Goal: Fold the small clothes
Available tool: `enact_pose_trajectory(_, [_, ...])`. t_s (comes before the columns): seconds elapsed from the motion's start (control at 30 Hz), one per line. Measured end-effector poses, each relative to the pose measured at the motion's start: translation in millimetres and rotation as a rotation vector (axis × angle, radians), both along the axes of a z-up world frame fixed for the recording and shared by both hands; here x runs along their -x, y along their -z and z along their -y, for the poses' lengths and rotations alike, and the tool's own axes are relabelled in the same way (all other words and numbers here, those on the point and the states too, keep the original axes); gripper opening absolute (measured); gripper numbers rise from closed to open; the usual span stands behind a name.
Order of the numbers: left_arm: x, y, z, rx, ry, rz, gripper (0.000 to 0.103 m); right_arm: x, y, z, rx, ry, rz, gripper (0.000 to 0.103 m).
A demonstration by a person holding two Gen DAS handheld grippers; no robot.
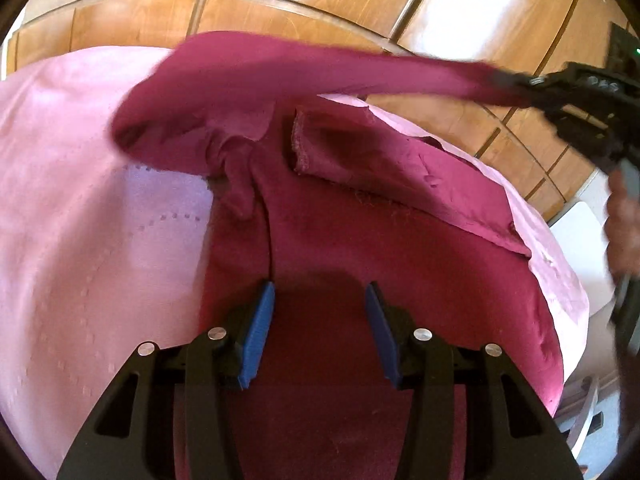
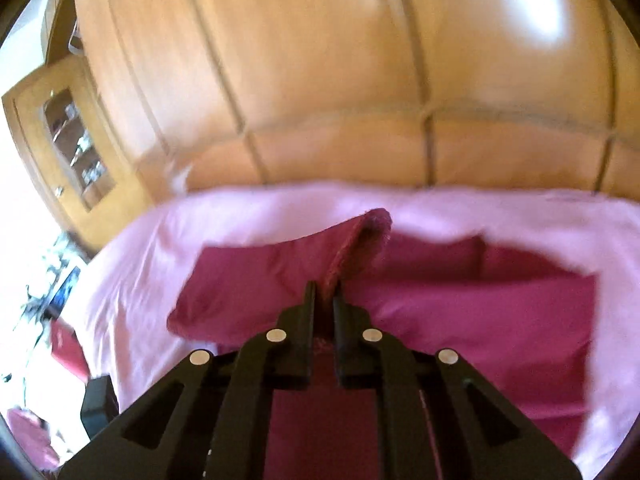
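The garment (image 1: 360, 240), a dark magenta piece of clothing, lies spread on a pale pink sheet (image 1: 80, 200) that covers the desk, with glossy wooden panelling (image 1: 320, 0) behind it. In the left wrist view the left gripper (image 1: 320, 312) hovers low over the cloth at about 6 o'clock, its blue fingers (image 1: 260, 332) parted with only flat fabric below them and nothing pinched. A long strip of the garment is pulled up and stretched toward 2 o'clock, where the right gripper (image 1: 504, 80) grips its end; a blurred hand (image 1: 624, 224) shows at 3 o'clock. In the right wrist view the right gripper (image 2: 324, 292) has its black fingers (image 2: 309, 304) closed on a hemmed edge of the garment (image 2: 440, 300), which rises in a fold above them. A wooden cabinet (image 2: 68, 148) with a glass door stands at 9 o'clock.
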State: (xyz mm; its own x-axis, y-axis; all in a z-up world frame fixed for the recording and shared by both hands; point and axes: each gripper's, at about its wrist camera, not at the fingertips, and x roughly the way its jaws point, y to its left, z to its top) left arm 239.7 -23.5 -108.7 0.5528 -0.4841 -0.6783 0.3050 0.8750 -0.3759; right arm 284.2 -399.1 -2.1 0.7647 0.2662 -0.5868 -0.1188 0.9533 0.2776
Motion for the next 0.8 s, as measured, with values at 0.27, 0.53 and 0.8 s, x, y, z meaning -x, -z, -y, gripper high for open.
enact_pose_trajectory(0.27, [-1,-3,0,-0.015,-0.003,-0.02,0.047,18,25,101,0.069,0.249,-0.061,0.006])
enact_pose_trajectory(0.53, [-1,-13,-2,-0.088,-0.014,-0.071,0.046,21,117,186,-0.001,0.424,-0.292,0.007])
enact_pose_trajectory(0.8, [-5,-59,-4,-0.092,-0.034,0.069,0.046,49,92,185,-0.002,0.451,-0.175,0.064])
